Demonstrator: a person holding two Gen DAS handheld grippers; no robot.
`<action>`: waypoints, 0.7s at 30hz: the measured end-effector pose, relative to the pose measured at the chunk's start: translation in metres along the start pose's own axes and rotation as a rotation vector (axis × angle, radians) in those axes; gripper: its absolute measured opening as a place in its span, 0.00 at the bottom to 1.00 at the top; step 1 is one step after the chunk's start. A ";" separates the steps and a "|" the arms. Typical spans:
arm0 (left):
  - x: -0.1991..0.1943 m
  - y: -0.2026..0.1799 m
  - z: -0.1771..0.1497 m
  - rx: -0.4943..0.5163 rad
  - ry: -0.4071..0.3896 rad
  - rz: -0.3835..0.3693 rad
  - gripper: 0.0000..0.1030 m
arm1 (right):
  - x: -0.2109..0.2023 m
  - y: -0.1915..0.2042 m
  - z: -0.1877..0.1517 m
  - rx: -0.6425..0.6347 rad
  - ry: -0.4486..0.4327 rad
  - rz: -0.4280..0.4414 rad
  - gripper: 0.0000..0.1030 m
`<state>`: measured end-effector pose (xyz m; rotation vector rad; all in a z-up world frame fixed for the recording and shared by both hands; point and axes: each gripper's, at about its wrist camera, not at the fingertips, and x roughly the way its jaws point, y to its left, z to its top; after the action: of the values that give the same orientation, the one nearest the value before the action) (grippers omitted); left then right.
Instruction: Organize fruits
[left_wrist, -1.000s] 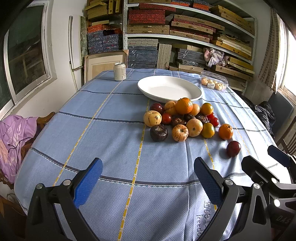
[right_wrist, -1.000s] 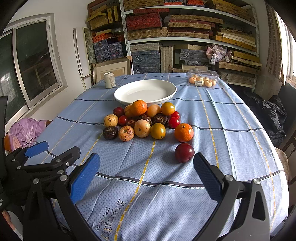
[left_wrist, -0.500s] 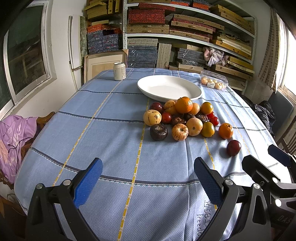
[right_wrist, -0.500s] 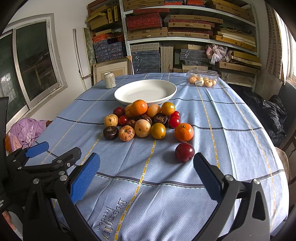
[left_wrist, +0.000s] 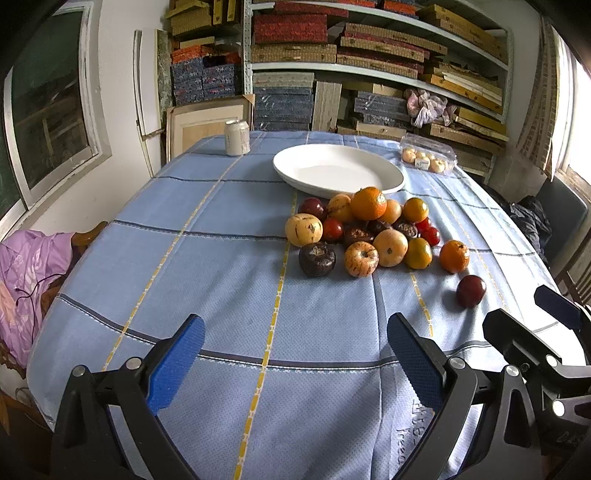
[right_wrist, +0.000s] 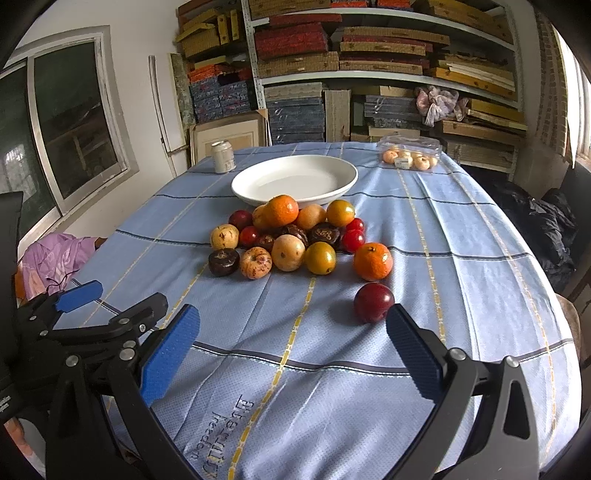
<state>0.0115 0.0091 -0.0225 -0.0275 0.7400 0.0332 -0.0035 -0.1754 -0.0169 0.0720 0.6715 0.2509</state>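
A heap of fruit (left_wrist: 364, 232) (right_wrist: 291, 236) lies mid-table: oranges, yellow-brown round fruits, small red ones, dark purple ones. An empty white plate (left_wrist: 338, 170) (right_wrist: 295, 179) sits just behind it. One orange (left_wrist: 454, 256) (right_wrist: 373, 261) and a dark red plum (left_wrist: 470, 291) (right_wrist: 373, 302) lie apart at the heap's right. My left gripper (left_wrist: 295, 354) is open near the table's front edge, nothing between its blue pads. My right gripper (right_wrist: 293, 347) is open too, its right finger just in front of the plum. Each gripper shows at the other view's edge.
The table wears a blue checked cloth (left_wrist: 221, 229). A drink can (left_wrist: 237, 137) (right_wrist: 223, 156) stands at the back left, a clear box of small fruit (left_wrist: 428, 158) (right_wrist: 410, 152) at the back right. Shelves of stacked boxes (left_wrist: 369, 55) fill the wall behind. A chair with pink cloth (left_wrist: 29, 266) is on the left.
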 end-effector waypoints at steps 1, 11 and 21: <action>0.004 0.000 -0.001 0.001 0.010 0.001 0.97 | 0.004 -0.001 0.000 0.000 0.009 0.001 0.96; 0.050 0.009 0.001 -0.018 0.105 0.015 0.97 | 0.042 -0.042 0.001 0.054 0.083 -0.027 0.96; 0.079 0.017 0.009 -0.032 0.167 -0.050 0.97 | 0.069 -0.083 0.008 0.130 0.156 0.023 0.71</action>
<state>0.0754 0.0277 -0.0691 -0.0795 0.9058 -0.0049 0.0706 -0.2379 -0.0641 0.1856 0.8427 0.2366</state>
